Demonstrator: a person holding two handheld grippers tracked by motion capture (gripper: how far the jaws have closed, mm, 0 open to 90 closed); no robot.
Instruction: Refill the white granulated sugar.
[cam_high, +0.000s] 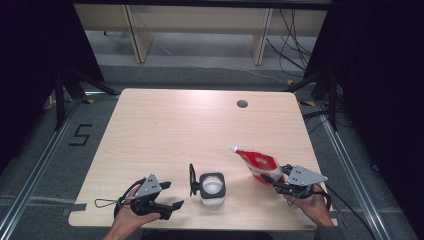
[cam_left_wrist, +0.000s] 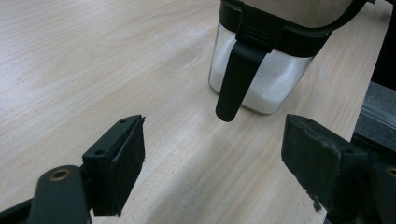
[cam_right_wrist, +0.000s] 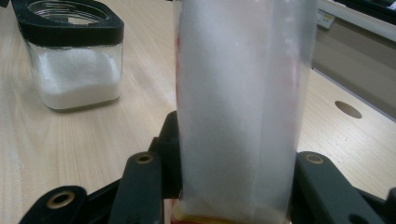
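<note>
A square glass jar (cam_high: 212, 188) with a black rim, partly filled with white powder, stands near the table's front edge; its black hinged lid (cam_high: 192, 179) is flipped up on its left side. My left gripper (cam_high: 170, 197) is open to the left of the jar, and the jar (cam_left_wrist: 261, 70) with its lid latch hanging down is just ahead of the jaws. My right gripper (cam_high: 273, 183) is shut on a red and white pouch (cam_high: 257, 164), held tilted with its white spout toward the upper left. The pouch's pale back (cam_right_wrist: 240, 107) rises between the jaws, with the open jar (cam_right_wrist: 74, 60) to its left.
The wooden table (cam_high: 200, 125) has a round cable hole (cam_high: 242, 104) at the back right. Dark floor rails run along both sides, and wooden furniture legs stand beyond the far edge.
</note>
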